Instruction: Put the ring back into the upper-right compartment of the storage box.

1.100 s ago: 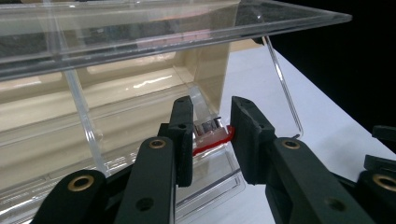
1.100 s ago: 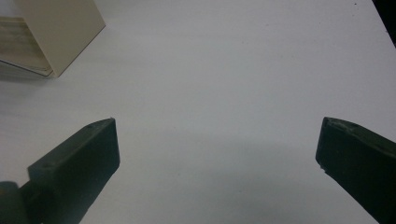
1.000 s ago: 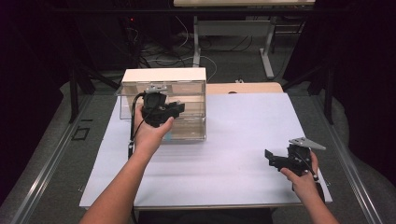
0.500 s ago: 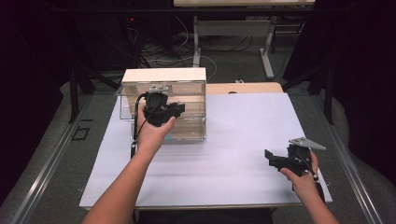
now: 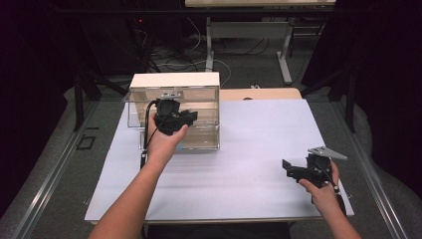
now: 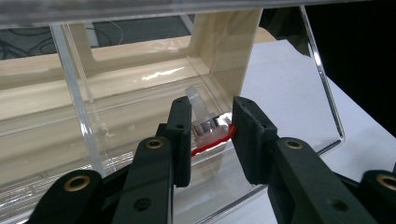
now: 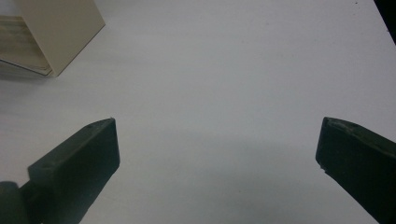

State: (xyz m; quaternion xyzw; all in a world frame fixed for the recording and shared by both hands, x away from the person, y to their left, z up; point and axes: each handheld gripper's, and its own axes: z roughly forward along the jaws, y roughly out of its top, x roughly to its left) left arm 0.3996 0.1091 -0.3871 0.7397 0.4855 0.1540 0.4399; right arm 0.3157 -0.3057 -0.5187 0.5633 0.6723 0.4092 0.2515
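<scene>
The small clear latch (image 6: 201, 122) with its red tab sits on the front of the clear box (image 5: 199, 107), at the table's (image 5: 249, 164) far left, about 11 o'clock. The left gripper (image 6: 211, 128) has its jaws partly closed around that latch; whether they touch it, I cannot tell. Box wall close on both sides. Down at 4 o'clock, the right gripper (image 5: 293, 170) gapes wide, holding nothing, with bare white tabletop ahead of it.
</scene>
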